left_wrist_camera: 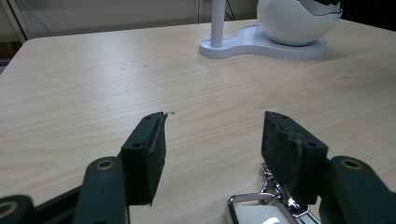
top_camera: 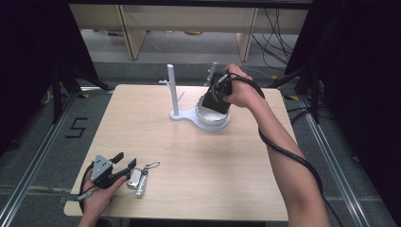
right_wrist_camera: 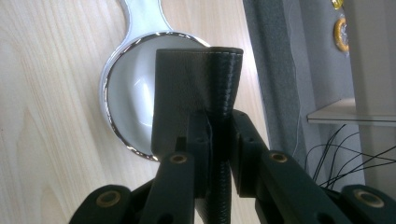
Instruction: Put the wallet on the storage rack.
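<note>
The right gripper (top_camera: 213, 97) is held above the far side of the light wooden table (top_camera: 189, 142) and points down toward the white round bowl with a shiny metal rim (top_camera: 213, 118). Its two black jaws are clenched on a black leather wallet with light stitching along its folded edge (right_wrist_camera: 198, 88); in the right gripper view the pads press on both sides of this folded edge, and the flat part of the wallet hangs directly over the open mouth of the bowl (right_wrist_camera: 126, 93). From the high view I cannot tell whether the wallet already touches the inside of the bowl or is just above it. The bowl sits on a flat white base that also carries a thin white upright post with a small side peg (top_camera: 173, 90), which stands just beside the bowl on its left. The left gripper (top_camera: 124, 165) rests low at the near left corner of the table, and its jaws stand wide apart with nothing between the pads (left_wrist_camera: 149, 154). Just beside its right jaw lies a silver metal key ring with a small chain and a clasp (top_camera: 141, 177); in the left gripper view the same key ring (left_wrist_camera: 261, 210) lies close under that jaw, but whether they touch I cannot tell.
</note>
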